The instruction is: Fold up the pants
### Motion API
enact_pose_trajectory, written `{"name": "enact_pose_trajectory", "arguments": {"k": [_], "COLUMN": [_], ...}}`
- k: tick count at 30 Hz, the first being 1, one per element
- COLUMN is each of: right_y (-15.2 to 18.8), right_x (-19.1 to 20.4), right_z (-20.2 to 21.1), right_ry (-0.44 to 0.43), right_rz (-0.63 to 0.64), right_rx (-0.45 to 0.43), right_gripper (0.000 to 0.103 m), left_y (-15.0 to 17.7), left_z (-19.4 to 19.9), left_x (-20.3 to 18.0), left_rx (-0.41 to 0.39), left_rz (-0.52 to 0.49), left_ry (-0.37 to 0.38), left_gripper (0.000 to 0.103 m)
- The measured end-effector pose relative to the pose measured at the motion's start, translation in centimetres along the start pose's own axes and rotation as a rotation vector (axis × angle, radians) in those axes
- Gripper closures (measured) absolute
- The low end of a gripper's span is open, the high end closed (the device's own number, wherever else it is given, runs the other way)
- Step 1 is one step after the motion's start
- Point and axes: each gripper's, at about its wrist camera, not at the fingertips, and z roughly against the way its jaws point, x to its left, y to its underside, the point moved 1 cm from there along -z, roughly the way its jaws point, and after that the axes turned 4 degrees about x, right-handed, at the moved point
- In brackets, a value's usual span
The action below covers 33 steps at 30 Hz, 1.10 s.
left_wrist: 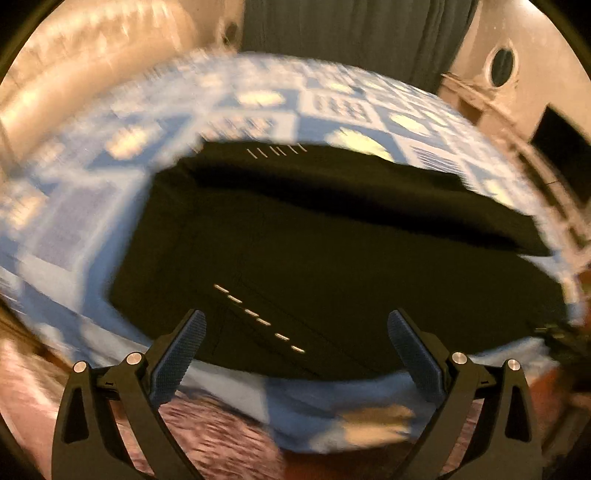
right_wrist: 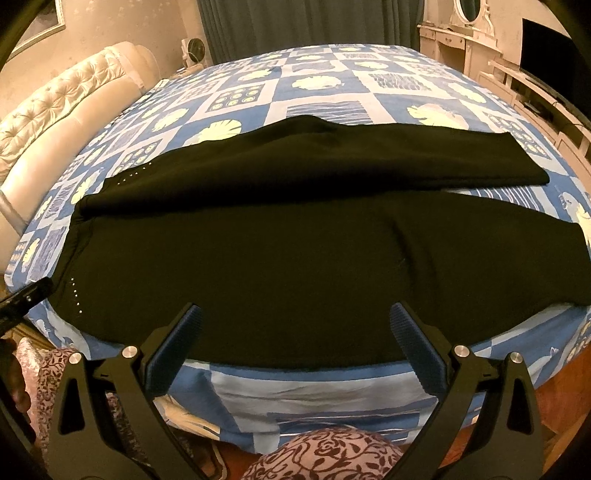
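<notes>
Black fabric pants point(right_wrist: 295, 251) spread flat across blue-and-white patterned bedsheet point(right_wrist: 332, 85), two legs side by side. Left gripper point(left_wrist: 295, 332) spread wide, empty, above near edge. Right gripper point(right_wrist: 295, 328) likewise spread, holding nothing, over near edge.

Pretty clearly somebody's bedroom at home. A big bed in a blue-and-white patchwork sheet with shell prints point(right_wrist: 317, 85) is taking up most of the room, with a cream tufted leather headboard point(right_wrist: 55, 110) curving along its left side. Dark green curtains point(right_wrist: 314, 22) are hanging behind it, and a white dresser with an oval mirror point(right_wrist: 465, 33) is sitting beside a black flat TV screen point(right_wrist: 546, 48).
</notes>
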Motion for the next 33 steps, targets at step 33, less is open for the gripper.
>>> {"name": "enact_pose_trajectory", "arguments": {"k": [33], "right_y": [-9.8], "right_x": [-1.0], "right_z": [-5.9], "right_ry": [-0.286], "right_rz": [-0.085], "right_rx": [0.088], "right_gripper": [0.002], "left_y": [-25.3], "left_z": [-17.3], "left_x": [20.3], "left_rx": [0.229], "left_rz": [0.195], "left_ry": [0.658], "left_gripper": [0.004]}}
